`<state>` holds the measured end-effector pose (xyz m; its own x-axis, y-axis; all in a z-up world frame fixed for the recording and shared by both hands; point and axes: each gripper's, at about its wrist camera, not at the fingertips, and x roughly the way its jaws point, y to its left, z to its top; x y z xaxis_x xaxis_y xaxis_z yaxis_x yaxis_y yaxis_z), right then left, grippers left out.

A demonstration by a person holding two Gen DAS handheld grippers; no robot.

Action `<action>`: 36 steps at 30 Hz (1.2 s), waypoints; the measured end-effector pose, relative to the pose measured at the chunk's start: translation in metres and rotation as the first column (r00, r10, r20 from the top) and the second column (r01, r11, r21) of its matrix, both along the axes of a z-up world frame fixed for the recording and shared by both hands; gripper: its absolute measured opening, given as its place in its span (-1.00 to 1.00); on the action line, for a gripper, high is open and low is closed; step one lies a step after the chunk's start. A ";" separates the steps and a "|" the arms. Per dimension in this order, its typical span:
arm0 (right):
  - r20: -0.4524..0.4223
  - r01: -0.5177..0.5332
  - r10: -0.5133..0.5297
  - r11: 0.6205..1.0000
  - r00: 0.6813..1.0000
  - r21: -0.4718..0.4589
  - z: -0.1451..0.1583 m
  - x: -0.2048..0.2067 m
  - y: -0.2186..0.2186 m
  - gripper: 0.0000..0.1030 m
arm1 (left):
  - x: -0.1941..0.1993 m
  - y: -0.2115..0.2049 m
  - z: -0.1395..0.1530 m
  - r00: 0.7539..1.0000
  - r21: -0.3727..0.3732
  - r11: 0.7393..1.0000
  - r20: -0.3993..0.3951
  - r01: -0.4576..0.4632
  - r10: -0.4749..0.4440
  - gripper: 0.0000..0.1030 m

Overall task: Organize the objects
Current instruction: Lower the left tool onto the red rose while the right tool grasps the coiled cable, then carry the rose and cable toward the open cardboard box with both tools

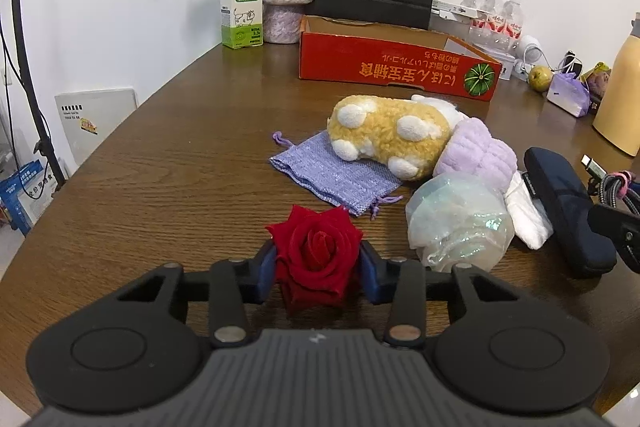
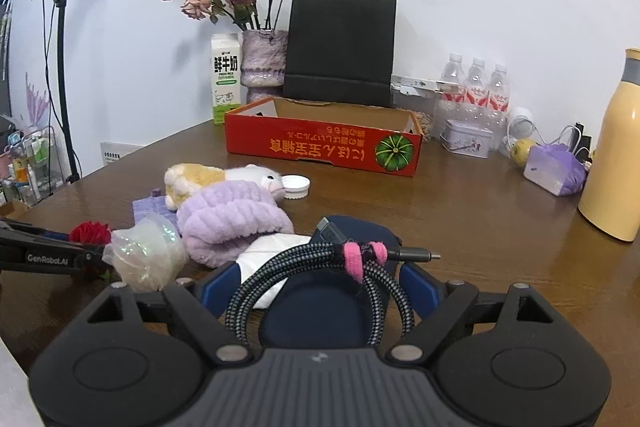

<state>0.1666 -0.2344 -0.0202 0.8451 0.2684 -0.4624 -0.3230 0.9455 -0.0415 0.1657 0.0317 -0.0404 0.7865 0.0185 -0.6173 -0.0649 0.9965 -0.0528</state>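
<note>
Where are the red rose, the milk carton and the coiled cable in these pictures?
rose (image 1: 318,247), left wrist view, on the centre of its petals.
milk carton (image 1: 242,3), left wrist view, on its printed front face.
cable (image 2: 316,255), right wrist view, on the braided coil near the pink tie.

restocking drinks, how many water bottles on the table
3, in a row at the back by the wall, right of the black bag: bottles at. More could be hidden behind them.
</note>
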 end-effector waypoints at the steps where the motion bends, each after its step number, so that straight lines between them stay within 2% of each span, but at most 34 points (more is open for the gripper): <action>1: 0.001 -0.002 0.002 1.000 1.000 -0.001 0.000 0.001 0.001 0.67 | 0.000 0.001 0.001 1.000 0.000 1.000 0.002 -0.001 0.001 -0.19; 20: 0.086 -0.028 0.027 1.000 0.996 0.010 0.020 0.018 0.013 0.67 | 0.012 -0.006 0.051 0.991 0.007 0.999 0.129 0.036 -0.037 -0.19; 27: 0.128 -0.032 0.029 0.999 0.991 0.020 0.036 0.042 0.021 0.67 | 0.037 -0.019 0.069 0.983 0.011 0.998 0.171 0.068 -0.069 -0.19; 36: 0.171 -0.048 0.042 0.998 0.984 0.028 0.057 0.090 0.034 0.67 | 0.077 -0.028 0.088 0.973 -0.012 0.998 0.222 0.070 -0.065 -0.19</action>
